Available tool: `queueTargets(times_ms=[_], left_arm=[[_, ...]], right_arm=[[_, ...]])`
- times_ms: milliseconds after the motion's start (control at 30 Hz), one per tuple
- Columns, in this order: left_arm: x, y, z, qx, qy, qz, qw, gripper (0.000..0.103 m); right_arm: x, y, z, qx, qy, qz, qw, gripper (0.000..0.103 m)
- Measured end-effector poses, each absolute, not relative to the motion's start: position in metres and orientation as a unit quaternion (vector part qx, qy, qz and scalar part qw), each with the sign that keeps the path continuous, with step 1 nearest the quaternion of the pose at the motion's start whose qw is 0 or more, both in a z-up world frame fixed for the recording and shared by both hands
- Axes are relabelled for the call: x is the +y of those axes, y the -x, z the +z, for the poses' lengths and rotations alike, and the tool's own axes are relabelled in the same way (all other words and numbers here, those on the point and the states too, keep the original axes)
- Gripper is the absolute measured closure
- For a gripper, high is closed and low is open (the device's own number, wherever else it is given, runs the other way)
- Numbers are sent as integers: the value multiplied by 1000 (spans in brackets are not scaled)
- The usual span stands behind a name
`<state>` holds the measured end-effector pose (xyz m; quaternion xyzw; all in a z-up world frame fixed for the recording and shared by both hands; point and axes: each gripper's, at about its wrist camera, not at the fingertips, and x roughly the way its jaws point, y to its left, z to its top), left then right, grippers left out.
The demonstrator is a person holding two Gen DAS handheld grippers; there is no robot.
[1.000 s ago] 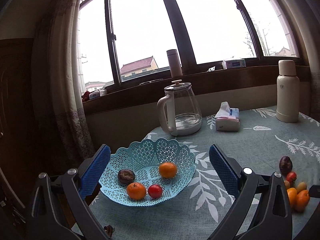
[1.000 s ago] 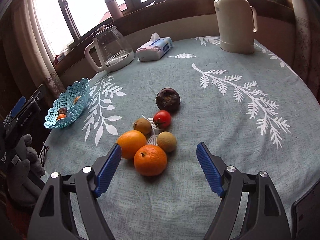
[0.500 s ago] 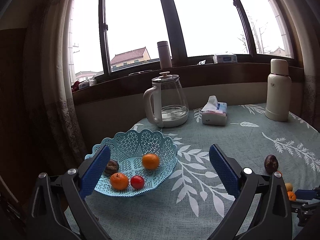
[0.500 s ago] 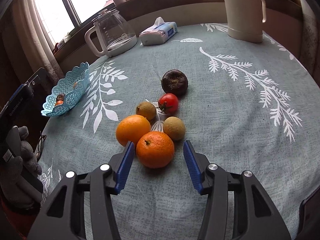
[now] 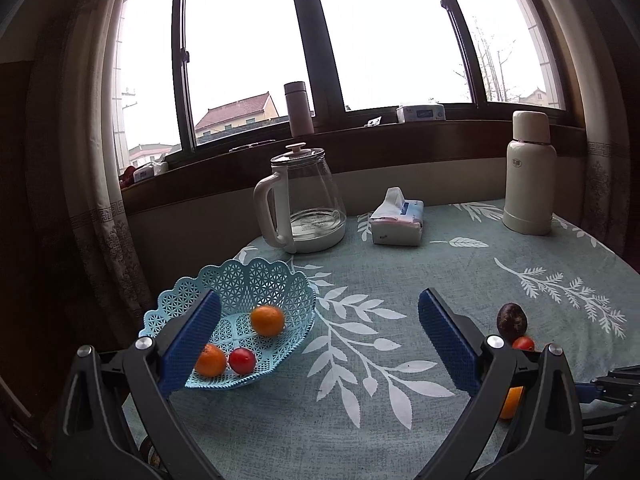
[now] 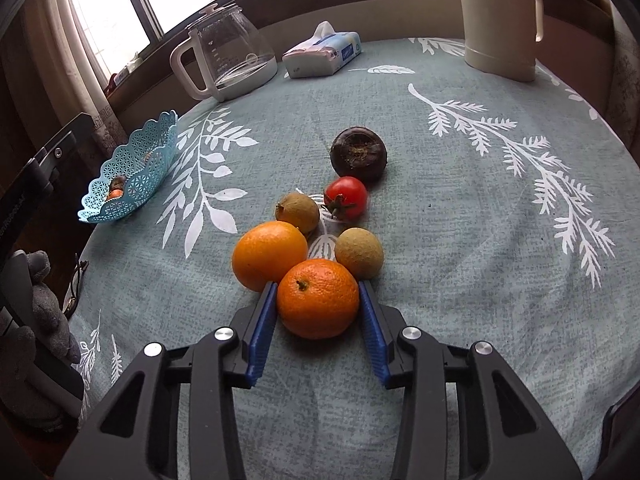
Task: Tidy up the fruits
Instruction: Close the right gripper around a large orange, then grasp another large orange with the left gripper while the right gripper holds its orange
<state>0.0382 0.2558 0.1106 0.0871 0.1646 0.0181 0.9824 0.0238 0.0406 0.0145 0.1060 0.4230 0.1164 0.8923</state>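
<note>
While my right gripper (image 6: 319,304) sits low on the tablecloth (image 6: 460,216), its blue pads (image 6: 264,320) are drawn in narrow, one on each side of the nearest orange (image 6: 318,298), touching or all but touching its skin; I cannot tell whether they press it. A second orange (image 6: 270,254) touches it on the left, with two small brown fruits (image 6: 359,253), a tomato (image 6: 346,197) and a dark round fruit (image 6: 359,153) clustered just beyond.

From my right view the blue basket (image 6: 132,172) at the table's left edge shows mostly its lattice wall, and what lies inside is too small to make out. My left view looks down into that basket (image 5: 256,280): an orange (image 5: 267,320) apart at the back, another orange (image 5: 211,360) and a red tomato (image 5: 242,360) side by side in front.

My left gripper (image 5: 319,340) hangs above the cloth with its jaws spread wide, holding nothing. One pad (image 5: 192,344) covers the basket's left part, so anything behind it is hidden. On the right of that view my own black frame cuts off the loose pile: only the dark fruit (image 5: 511,318), a bit of the tomato (image 5: 523,343) and a sliver of orange (image 5: 510,402) show.

A glass kettle (image 5: 300,200), a tissue pack (image 5: 397,222) and a cream flask (image 5: 529,172) stand at the far side of the table, seen in both views.
</note>
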Motion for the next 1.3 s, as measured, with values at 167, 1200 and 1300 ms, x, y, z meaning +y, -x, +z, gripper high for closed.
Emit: queueTargets(times_ms=[167, 1200, 1300], left_arm=[[246, -38, 109, 173, -94, 1, 980, 3], [183, -67, 39, 370, -52, -194, 907, 12], [179, -68, 34, 382, -49, -209, 899, 22]], right_arm=[[33, -21, 18, 416, -114, 111, 895, 62], [-32, -19, 18, 387, -176, 49, 904, 62], [-32, -20, 17, 388, -178, 49, 903, 62]])
